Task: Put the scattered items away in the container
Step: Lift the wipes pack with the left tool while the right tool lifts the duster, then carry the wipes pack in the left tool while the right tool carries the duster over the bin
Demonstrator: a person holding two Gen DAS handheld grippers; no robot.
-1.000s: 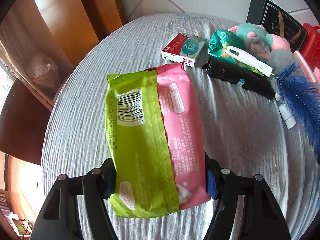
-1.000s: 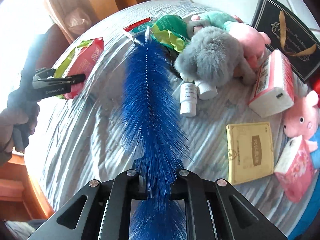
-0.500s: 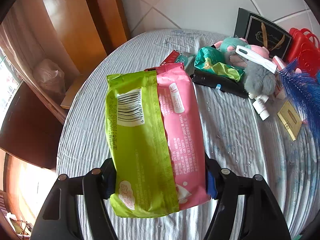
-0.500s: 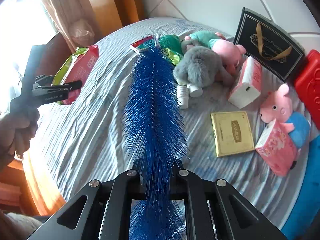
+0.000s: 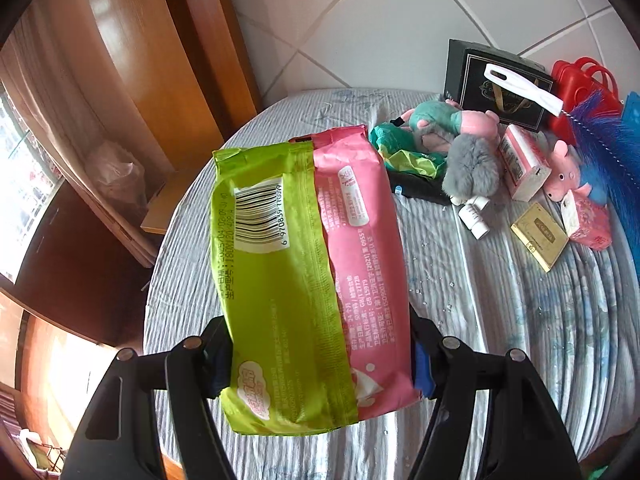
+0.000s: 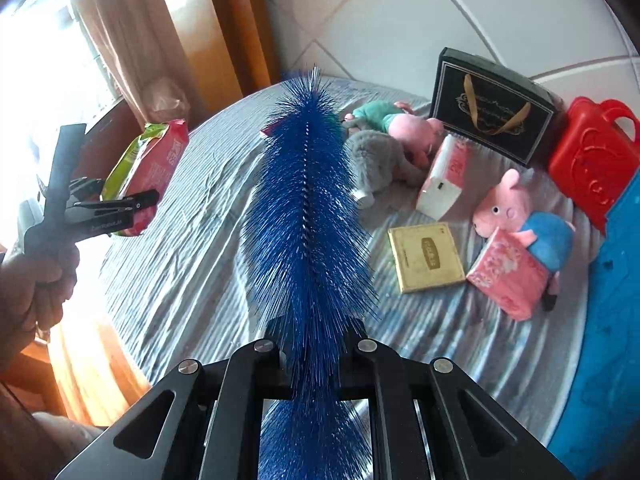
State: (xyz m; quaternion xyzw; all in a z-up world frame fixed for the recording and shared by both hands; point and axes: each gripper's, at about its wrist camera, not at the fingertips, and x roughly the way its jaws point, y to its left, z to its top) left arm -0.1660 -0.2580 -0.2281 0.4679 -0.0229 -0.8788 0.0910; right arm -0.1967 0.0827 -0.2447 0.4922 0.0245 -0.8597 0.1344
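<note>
Blue bristles fill the middle of the right wrist view: our right gripper (image 6: 316, 350) is clenched on the bottle brush (image 6: 310, 216), which it holds by the bristled part, and the white handle (image 5: 522, 89) of the brush shows only in the left wrist view, high above the table. Our left gripper (image 5: 320, 344) grips two wipe packs side by side, the green wipe pack (image 5: 276, 280) and the pink wipe pack (image 5: 360, 248), with its jaws closed on their lower part. Both loads are in the air over the table with the striped grey cloth (image 6: 192, 264). We judge that we are in the carrying step, with both hands full and nothing released yet. The container is probably the blue bin (image 6: 612, 320) at the right edge of the table, but we see only one part of its wall, so we cannot be sure. On the cloth lie the grey plush toy (image 6: 378, 160), the pink pig plush (image 6: 520, 216), the gold box (image 6: 426, 256), the pink tissue pack (image 6: 506, 280) and the white and pink carton (image 6: 444, 178), with the black gift bag (image 6: 488, 120) and the red plastic case (image 6: 592, 160) behind. The next move asks us to bring each gripper above the bin and only then open it.
</note>
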